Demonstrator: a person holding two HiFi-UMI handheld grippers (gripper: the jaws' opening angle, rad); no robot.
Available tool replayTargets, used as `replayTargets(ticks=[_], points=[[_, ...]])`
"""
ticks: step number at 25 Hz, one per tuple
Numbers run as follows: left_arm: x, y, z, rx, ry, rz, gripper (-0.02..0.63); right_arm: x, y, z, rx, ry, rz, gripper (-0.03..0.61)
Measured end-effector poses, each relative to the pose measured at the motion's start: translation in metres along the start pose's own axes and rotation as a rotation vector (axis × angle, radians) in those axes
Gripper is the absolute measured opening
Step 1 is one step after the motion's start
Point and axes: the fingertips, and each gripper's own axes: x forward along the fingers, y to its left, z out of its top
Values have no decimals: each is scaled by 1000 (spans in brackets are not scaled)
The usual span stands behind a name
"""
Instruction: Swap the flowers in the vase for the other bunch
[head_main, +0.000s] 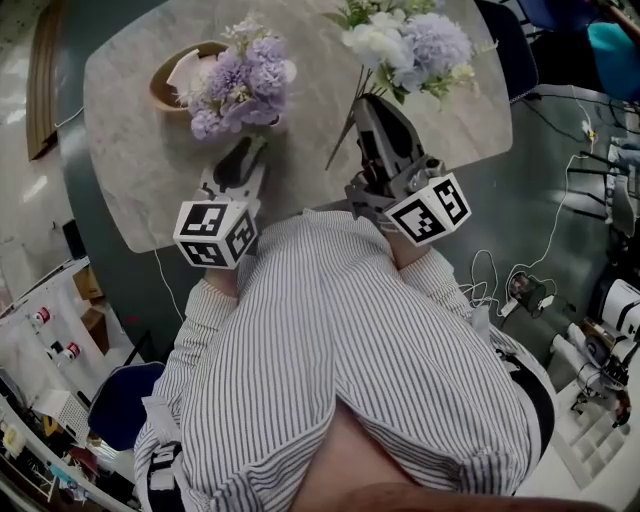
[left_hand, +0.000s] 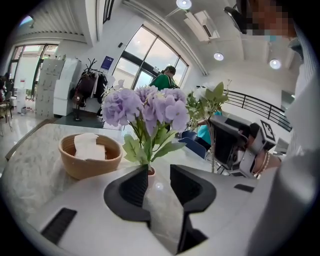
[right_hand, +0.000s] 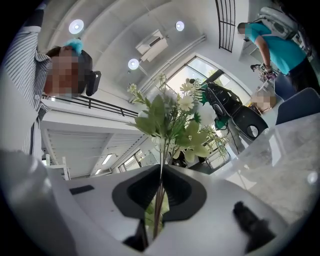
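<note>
Two bunches: left hand-held gripper (left_hand: 159, 175) released near purple flowers (left_hand: 145, 106), right hand-held gripper (right_hand: 160, 174) grasping white bunch (right_hand: 170, 120)

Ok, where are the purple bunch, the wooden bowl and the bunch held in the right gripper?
purple bunch (head_main: 240, 82), head view, on its blooms.
wooden bowl (left_hand: 87, 167), left gripper view, on its outer wall.
held bunch (right_hand: 159, 200), right gripper view, on its clamped stems.
</note>
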Motion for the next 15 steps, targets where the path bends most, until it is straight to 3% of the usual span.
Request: replayTargets(ticks=[7,15], points=[[16,17,-3,5,-3,45,195,-3,-8,-11,14,27,-19,31],[26,21,7,3,-81,49,216,-8,-10,-16,16,42,-31,31]])
